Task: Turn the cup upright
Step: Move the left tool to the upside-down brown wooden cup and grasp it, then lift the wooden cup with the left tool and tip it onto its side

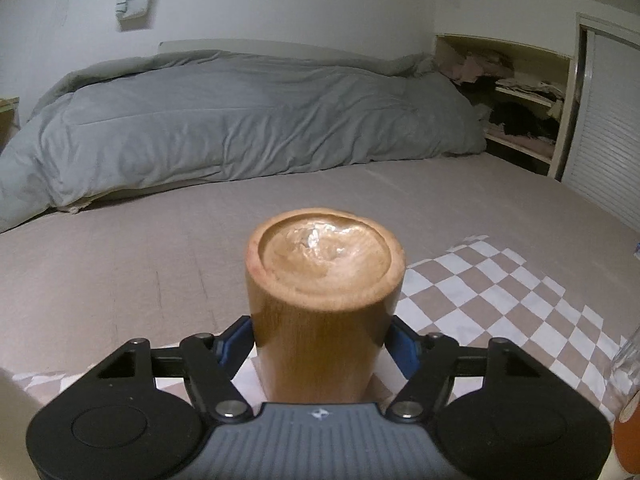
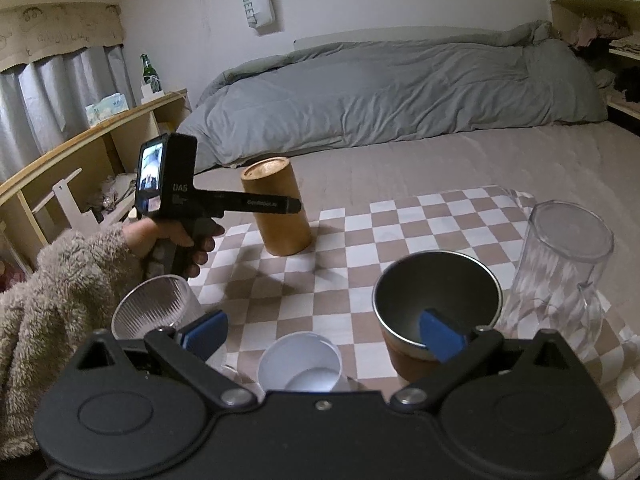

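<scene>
right wrist view: wooden cup [image 2: 280, 208] sits upside down on the checkered cloth [image 2: 360, 240] at about 11 o'clock, left gripper [image 1: 320, 338] jaws closed on its sides. right gripper [image 2: 322, 330] hangs with jaws wide apart, gripping nothing. beneath it a white cup [image 2: 300, 368] and a steel cup [image 2: 438, 308] stand mouth up, looking empty; ribbed glass [image 2: 156, 306] at 9 o'clock, clear mug [image 2: 560, 268] inverted at 3. cloth lies on a beige bed [image 2: 480, 156], grey duvet [image 2: 392, 96] at 12.
</scene>
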Demonstrator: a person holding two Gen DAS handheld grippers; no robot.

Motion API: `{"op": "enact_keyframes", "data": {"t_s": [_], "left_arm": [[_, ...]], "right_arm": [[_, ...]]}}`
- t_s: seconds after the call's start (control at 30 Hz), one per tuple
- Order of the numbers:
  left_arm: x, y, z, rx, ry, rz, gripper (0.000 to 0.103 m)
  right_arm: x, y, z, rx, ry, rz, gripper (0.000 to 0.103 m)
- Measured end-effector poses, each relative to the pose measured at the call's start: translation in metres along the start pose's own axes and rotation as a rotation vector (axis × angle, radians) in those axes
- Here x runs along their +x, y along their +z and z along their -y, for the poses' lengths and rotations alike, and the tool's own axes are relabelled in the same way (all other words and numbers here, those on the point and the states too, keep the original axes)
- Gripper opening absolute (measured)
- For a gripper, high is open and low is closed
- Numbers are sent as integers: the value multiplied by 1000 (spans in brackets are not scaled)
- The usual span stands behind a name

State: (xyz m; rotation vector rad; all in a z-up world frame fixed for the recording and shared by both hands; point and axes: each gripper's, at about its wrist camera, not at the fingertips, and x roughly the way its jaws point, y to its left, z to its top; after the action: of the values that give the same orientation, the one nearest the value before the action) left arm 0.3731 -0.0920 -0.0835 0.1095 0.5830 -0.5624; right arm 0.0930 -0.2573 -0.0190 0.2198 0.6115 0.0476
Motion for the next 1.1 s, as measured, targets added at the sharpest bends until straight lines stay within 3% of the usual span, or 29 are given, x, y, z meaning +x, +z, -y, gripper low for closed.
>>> {"op": "enact_keyframes", "data": {"t_s": [0.33,0.6,0.9,1.1], "left_arm": [[-64,-29,-19,-28,62,-38,71],[-126,-61,-46,-113,117,-56,71],[-207,-97,-61,-146,182,-147,71],[-241,-112,-57,-109,212,-212,71]], "right_arm": [[-13,-3,-5,-15,2,36,103],[-25,-9,-16,-39,5,67,103],[-34,-12,-24,-64,-8,92,103],[-35,-15,-34,-97,-14,105,103]]}}
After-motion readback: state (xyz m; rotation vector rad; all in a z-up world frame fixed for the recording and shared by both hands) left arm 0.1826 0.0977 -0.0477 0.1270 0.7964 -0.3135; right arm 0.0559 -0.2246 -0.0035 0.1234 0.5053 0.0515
